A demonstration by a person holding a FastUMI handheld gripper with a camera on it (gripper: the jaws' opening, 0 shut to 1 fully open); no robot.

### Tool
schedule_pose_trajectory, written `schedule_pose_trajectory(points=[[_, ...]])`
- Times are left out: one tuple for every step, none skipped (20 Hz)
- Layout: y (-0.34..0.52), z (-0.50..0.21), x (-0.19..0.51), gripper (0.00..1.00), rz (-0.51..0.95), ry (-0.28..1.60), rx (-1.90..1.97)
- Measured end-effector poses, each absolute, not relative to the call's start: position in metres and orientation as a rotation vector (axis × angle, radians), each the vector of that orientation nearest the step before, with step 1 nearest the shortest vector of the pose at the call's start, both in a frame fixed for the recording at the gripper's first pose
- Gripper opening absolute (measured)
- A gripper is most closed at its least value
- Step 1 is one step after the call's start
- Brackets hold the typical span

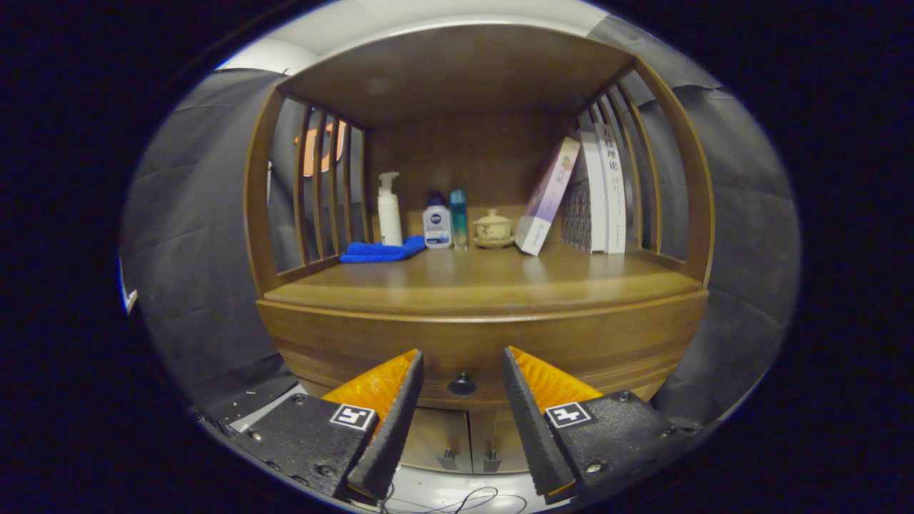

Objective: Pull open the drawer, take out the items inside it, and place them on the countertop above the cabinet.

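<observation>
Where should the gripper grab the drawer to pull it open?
Grab the small dark knob in the middle of the drawer front, probably straight from the front. The knob sticks out, while the wood around it is smooth with nothing else to hold. The gripper is open, and the knob sits just ahead between its fingers, not yet pinched.

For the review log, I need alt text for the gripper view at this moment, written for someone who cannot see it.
The open gripper points at the closed drawer, its dark knob between and just beyond the two fingers, not touched. On the countertop above stand a blue cloth, bottles, a lidded cup and books.
</observation>
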State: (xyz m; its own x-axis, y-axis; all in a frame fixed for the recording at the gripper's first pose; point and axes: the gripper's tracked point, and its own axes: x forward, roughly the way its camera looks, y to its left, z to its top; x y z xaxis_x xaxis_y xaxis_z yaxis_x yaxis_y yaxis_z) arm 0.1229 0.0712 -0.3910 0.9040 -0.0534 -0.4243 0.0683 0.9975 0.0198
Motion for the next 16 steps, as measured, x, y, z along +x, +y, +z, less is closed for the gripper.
schedule_pose_trajectory(points=[[0.071, -0.402, 0.128, 0.72, -0.064, 0.448, 0.046], [0.071, -0.410, 0.130, 0.69, -0.066, 0.460, 0.052], [0.069, -0.417, 0.133, 0.66, -0.074, 0.471, 0.055], [0.069, -0.421, 0.137, 0.63, -0.079, 0.476, 0.054], [0.067, -0.427, 0.139, 0.60, -0.092, 0.483, 0.047], [0.068, -0.430, 0.141, 0.56, -0.094, 0.487, 0.045], [0.069, -0.436, 0.142, 0.51, -0.105, 0.497, 0.042], [0.070, -0.440, 0.145, 0.48, -0.106, 0.506, 0.042], [0.071, -0.444, 0.146, 0.45, -0.109, 0.512, 0.041], [0.071, -0.445, 0.147, 0.41, -0.115, 0.513, 0.039], [0.071, -0.445, 0.147, 0.37, -0.125, 0.505, 0.044], [0.071, -0.446, 0.149, 0.35, -0.137, 0.495, 0.043], [0.069, -0.447, 0.149, 0.34, -0.156, 0.481, 0.024], [0.067, -0.447, 0.149, 0.33, -0.160, 0.470, 0.009], [0.068, -0.447, 0.148, 0.31, -0.167, 0.468, 0.007], [0.070, -0.447, 0.148, 0.28, -0.169, 0.472, 0.023]])
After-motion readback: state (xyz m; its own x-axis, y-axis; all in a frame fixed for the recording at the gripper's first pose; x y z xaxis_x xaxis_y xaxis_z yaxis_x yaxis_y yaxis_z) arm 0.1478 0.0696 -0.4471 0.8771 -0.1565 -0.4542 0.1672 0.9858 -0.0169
